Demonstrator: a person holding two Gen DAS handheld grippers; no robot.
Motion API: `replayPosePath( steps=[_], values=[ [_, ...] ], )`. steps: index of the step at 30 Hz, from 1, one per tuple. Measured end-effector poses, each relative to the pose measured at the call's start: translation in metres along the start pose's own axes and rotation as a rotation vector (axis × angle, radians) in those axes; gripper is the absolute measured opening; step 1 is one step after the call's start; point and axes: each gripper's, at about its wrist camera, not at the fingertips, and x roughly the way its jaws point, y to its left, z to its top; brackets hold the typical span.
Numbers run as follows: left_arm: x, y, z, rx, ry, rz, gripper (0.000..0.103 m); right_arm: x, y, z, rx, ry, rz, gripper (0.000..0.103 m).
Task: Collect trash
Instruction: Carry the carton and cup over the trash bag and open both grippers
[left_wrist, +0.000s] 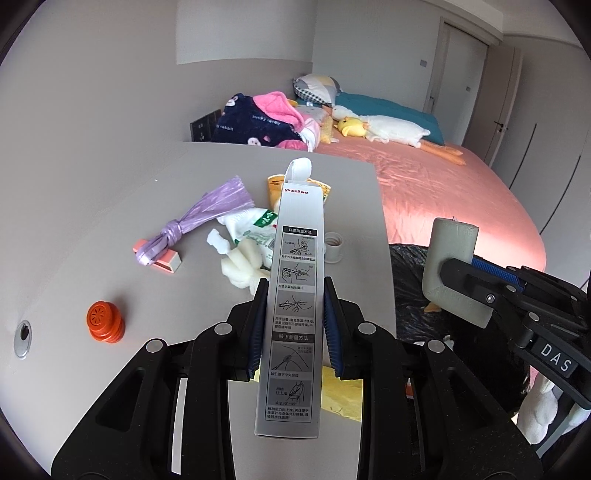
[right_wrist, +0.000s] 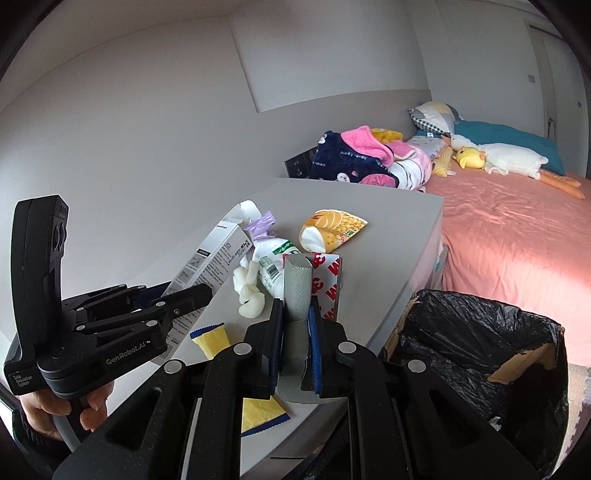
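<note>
Both grippers loaded above the tabletop (left_wrist: 92, 229).
Left fingers (left_wrist: 258, 325) clamping thermometer box (left_wrist: 295, 295); right fingers (right_wrist: 276, 328) pinching flattened grey, possibly cardboard, packet (right_wrist: 297, 291).

smooth matt grey counter (left_wrist: 110, 229); printed cardboard box (left_wrist: 291, 295); crinkled glossy black plastic bin liner (right_wrist: 476, 332); satiny pink bedsheet (left_wrist: 443, 184).

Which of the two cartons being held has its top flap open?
The tall white thermometer box in the left gripper; its flap stands up, while the grey carton in the right gripper is squashed flat.
</note>
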Motion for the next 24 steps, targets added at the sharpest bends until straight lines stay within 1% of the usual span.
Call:
replayPosePath(
  steps=[15, 24],
  values=[
    [0.012, -0.041, 0.004, 0.063, 0.018, -0.055, 0.028, -0.026, -0.039, -0.007, 0.047, -0.024, -0.074, 0.014],
    [0.019, -0.071, 0.009, 0.107, 0.023, -0.107, 0.028, -0.04, -0.064, -0.008, 0.089, -0.042, -0.123, 0.014]
  ],
)
